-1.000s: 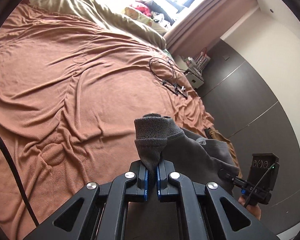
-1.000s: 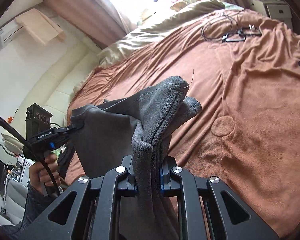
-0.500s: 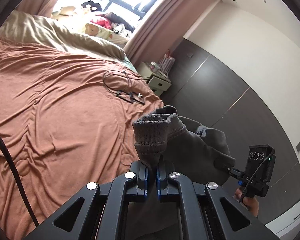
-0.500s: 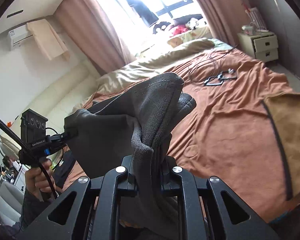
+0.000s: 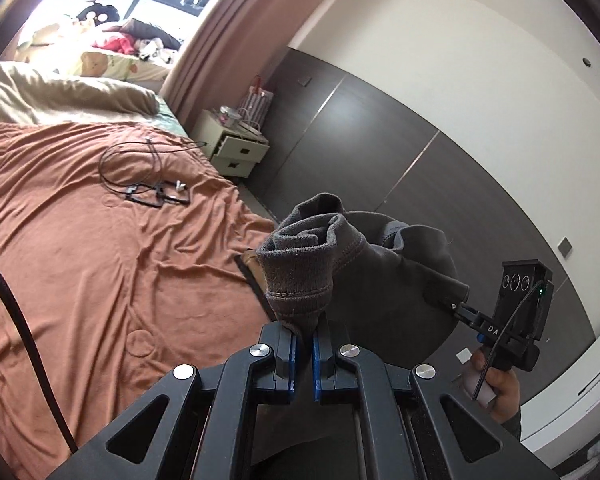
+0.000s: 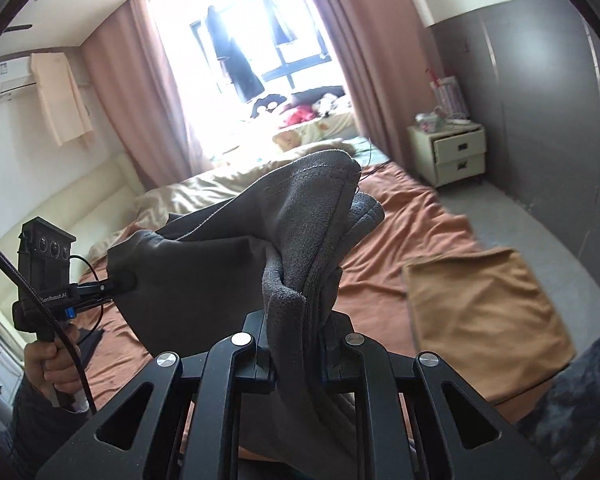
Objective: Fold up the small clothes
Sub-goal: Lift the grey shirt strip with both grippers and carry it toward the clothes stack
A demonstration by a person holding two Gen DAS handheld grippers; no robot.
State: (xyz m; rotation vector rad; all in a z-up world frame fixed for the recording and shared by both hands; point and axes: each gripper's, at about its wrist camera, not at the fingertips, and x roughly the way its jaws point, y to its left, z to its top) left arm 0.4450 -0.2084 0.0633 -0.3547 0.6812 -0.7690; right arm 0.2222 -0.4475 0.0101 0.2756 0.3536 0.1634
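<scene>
A dark grey garment (image 5: 364, 264) hangs in the air between both grippers, above the bed's near edge. My left gripper (image 5: 304, 332) is shut on a bunched ribbed edge of it. My right gripper (image 6: 298, 332) is shut on another thick fold of the garment (image 6: 300, 240). Each view shows the other gripper pinching the far corner: the right one in the left wrist view (image 5: 456, 306), the left one in the right wrist view (image 6: 116, 284). The cloth sags between them.
An orange-brown bed cover (image 5: 100, 260) lies below. A folded tan cloth (image 6: 480, 312) sits at the bed's near corner. Cables and a black frame (image 5: 156, 196) lie on the cover. A white nightstand (image 6: 452, 152) stands by the dark wardrobe wall (image 5: 440, 168).
Both grippers have risen and tilted up with the garment. The views now show more of the room and window, less of the bed. Both grips are unchanged.
</scene>
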